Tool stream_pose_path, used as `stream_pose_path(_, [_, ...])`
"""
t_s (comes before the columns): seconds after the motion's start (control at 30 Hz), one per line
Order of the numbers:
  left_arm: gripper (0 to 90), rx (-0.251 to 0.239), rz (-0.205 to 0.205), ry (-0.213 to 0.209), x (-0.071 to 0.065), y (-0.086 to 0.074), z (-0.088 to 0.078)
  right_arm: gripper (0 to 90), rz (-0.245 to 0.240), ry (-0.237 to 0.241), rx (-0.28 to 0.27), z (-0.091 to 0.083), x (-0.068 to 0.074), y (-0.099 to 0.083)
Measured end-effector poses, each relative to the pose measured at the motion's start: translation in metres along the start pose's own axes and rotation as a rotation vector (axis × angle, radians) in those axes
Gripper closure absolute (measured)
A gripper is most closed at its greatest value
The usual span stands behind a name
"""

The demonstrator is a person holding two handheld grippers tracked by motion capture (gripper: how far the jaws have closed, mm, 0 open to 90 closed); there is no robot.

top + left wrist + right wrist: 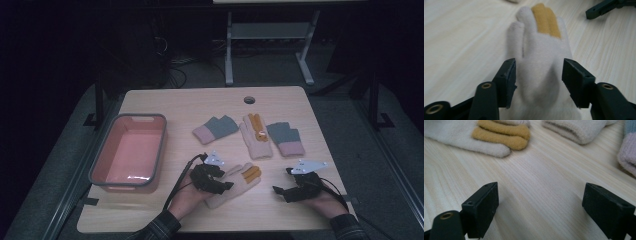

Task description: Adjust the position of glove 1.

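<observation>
Cream glove (235, 184) lay lower centre of the high view | long axis diagonal, orange fingers toward upper right | your left gripper (538, 82) straddled its cuff, jaws parted, not pressing | your right gripper (540, 208) released, wide.

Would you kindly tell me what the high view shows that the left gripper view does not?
High view alone: the salmon plastic bin with grey rim, two grey-and-pink knitted gloves, and a second cream glove. Left gripper view alone: the left hand-held gripper astride the cuff, jaws apart. Both: the cream knitted glove with mustard fingers on the wooden table.
</observation>
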State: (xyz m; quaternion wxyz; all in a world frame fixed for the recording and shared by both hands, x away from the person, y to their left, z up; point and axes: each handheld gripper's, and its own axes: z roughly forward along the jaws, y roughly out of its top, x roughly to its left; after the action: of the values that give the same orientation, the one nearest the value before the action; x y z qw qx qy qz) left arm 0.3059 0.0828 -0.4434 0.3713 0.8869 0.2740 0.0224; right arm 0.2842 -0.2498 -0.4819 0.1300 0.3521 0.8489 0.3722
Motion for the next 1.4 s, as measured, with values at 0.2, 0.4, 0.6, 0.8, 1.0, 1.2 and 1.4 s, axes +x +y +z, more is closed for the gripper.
stream_pose_path(0.2, [68.9, 0.008, 0.016, 0.057, 0.014, -0.012, -0.028, 13.4, 0.0, 0.0, 0.0, 0.0, 0.0, 0.0])
stream_pose_path(0.4, [79.5, 0.09, -0.012, 0.03, 0.02, -0.034, -0.031, 13.4, 0.0, 0.0, 0.0, 0.0, 0.0, 0.0])
stream_pose_path(0.6, [79.2, 0.096, -0.004, -0.026, 0.009, -0.037, -0.03, 13.4, -0.001, -0.001, 0.0, 0.0, 0.0, 0.0])
stream_pose_path(0.8, [74.6, 0.09, 0.014, -0.025, 0.006, -0.035, -0.029, 13.4, -0.001, -0.001, 0.0, 0.0, 0.0, 0.0])
stream_pose_path(1.0, [58.1, 0.047, 0.023, 0.102, 0.024, -0.036, -0.035, 13.4, -0.001, -0.001, -0.001, 0.0, 0.0, 0.0])
stream_pose_path(1.2, [41.6, 0.052, 0.008, 0.206, 0.043, -0.039, -0.023, 13.4, -0.002, -0.001, 0.0, 0.0, 0.0, 0.0])
stream_pose_path(1.4, [26.0, 0.018, 0.02, 0.215, 0.051, -0.043, -0.017, 13.3, -0.007, -0.002, -0.004, 0.0, 0.0, 0.0])
